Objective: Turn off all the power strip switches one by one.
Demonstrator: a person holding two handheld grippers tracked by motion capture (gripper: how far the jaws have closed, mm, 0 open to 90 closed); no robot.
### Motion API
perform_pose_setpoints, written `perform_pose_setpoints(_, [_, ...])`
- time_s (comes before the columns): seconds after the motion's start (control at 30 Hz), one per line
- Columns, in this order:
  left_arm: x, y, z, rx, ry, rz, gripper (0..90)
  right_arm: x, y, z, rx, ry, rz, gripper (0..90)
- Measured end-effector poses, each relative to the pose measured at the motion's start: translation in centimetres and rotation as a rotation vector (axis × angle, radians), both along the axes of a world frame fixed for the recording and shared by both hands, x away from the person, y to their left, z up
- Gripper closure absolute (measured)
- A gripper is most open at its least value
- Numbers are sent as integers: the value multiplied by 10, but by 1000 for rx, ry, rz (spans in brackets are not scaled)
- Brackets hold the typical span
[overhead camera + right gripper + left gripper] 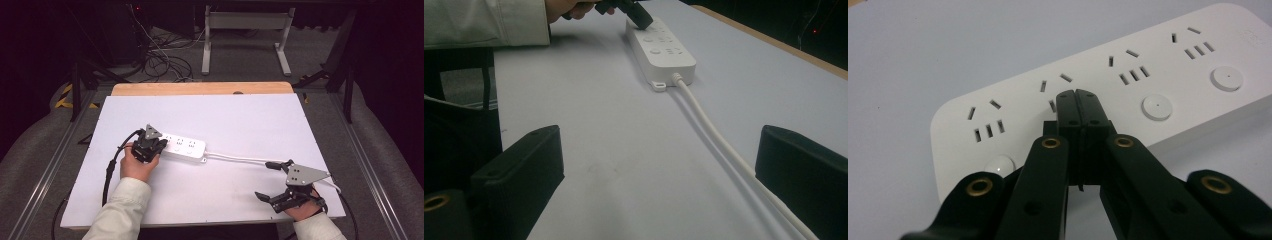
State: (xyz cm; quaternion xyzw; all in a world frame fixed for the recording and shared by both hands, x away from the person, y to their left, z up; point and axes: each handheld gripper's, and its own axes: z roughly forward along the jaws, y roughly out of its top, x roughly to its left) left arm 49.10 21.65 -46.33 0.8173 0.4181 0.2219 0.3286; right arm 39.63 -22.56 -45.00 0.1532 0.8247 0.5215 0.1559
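**Two tongs at a white power strip: left pressed shut on top of it, right wide and idle**

Two hand-held black tongs are at work over a white-topped counter (225, 195) with a wooden far edge.

Object: a long white plastic power strip (186, 146) with several socket groups and round white buttons lies flat on the counter, left of centre in the high view. Its thick white cable (235, 158) leaves the right-hand end and runs along the surface towards the near right corner.

Left tongs (159, 146): held in the person's left hand (136, 164), sleeve pale. Jaws fully together, nothing between them. In the left gripper view the joined tips (1078, 102) sit over the strip's top face, just beside the second socket group from its near end; they appear to touch the plastic, though true contact is hard to confirm. One round button shows just left of the jaw arms, two more farther right.

Right tongs (267, 180): held in the right hand (302, 207) near the counter's front right corner, well apart from the strip. Jaws stand wide, holding nothing. In the right gripper view the white cable passes between the two jaws along the counter, nearer the right-hand jaw, without either pad pressing on it. The same view shows the strip farther off with the left tongs on its top.
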Motion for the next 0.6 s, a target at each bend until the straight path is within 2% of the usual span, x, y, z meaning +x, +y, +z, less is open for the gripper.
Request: perform_pose_setpoints(0.6, [-1,2,-1,-3,-3,3,900,0,1,0,-4,1,2,59])
